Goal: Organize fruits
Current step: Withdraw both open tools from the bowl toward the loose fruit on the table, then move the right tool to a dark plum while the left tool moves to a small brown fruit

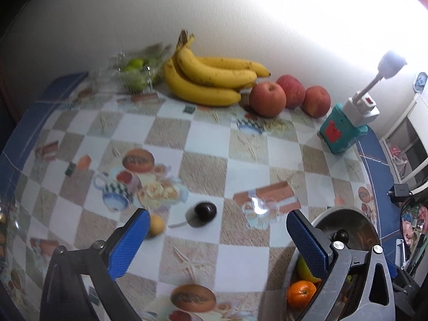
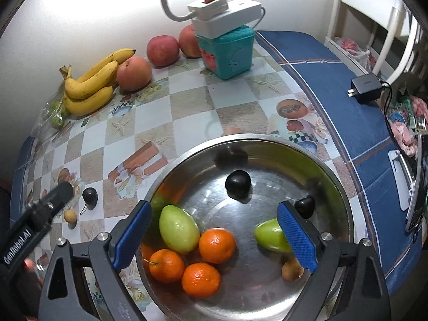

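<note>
My left gripper (image 1: 216, 215) hangs open over the checked tablecloth. A dark plum-like fruit (image 1: 205, 210) lies just beyond the gap between its fingers, untouched, and a small yellow fruit (image 1: 156, 224) sits by the left pad. My right gripper (image 2: 214, 208) is open above the steel bowl (image 2: 254, 136), holding nothing. The bowl contains three oranges (image 2: 216, 244), two green fruits (image 2: 179, 228), two dark fruits (image 2: 238, 183) and a small brown fruit (image 2: 291, 268). In the right wrist view the loose dark fruit (image 2: 90, 196) lies left of the bowl.
Bananas (image 1: 211, 77), three red apples (image 1: 267, 99) and a clear bag of green fruit (image 1: 136, 72) line the wall. A teal box (image 1: 339, 131) carries a white lamp base. A black charger (image 2: 366, 87) lies on the blue border at the right.
</note>
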`<state>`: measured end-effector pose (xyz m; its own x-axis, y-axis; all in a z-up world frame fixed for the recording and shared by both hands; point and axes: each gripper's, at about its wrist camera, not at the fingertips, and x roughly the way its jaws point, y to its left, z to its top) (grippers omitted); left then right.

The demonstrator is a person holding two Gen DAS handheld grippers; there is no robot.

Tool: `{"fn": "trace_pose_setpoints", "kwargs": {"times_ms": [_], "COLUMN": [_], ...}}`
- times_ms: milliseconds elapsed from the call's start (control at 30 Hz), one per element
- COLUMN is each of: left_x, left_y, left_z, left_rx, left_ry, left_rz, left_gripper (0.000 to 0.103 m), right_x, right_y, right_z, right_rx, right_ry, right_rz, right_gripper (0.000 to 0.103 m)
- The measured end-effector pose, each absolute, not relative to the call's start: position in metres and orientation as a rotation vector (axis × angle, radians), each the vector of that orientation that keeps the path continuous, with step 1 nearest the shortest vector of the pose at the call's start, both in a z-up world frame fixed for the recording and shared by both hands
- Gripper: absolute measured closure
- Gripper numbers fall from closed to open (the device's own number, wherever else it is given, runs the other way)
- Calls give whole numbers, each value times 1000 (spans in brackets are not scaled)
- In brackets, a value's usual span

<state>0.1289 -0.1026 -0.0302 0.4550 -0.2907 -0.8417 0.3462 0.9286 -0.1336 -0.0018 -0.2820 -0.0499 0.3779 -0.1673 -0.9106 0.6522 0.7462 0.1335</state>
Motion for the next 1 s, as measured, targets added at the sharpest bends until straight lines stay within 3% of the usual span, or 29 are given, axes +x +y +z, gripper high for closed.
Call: {"fn": "trace_pose_setpoints", "kwargs": {"times_ms": [667,1000], "left_x": [175,193], "left_y": [-29,6], "left_z": [-28,-36], "left_rx": [-29,11], "left_ry": [951,1053], "left_rz": [-336,-265], "left_gripper": [0,0], "right_x": [30,55], "right_y": [-247,-218], "right_z": [-56,-50], "right_rx": [430,368], "right_ry": [1075,1071], "right_rz": [-500,-448], "right_gripper": [8,8]}}
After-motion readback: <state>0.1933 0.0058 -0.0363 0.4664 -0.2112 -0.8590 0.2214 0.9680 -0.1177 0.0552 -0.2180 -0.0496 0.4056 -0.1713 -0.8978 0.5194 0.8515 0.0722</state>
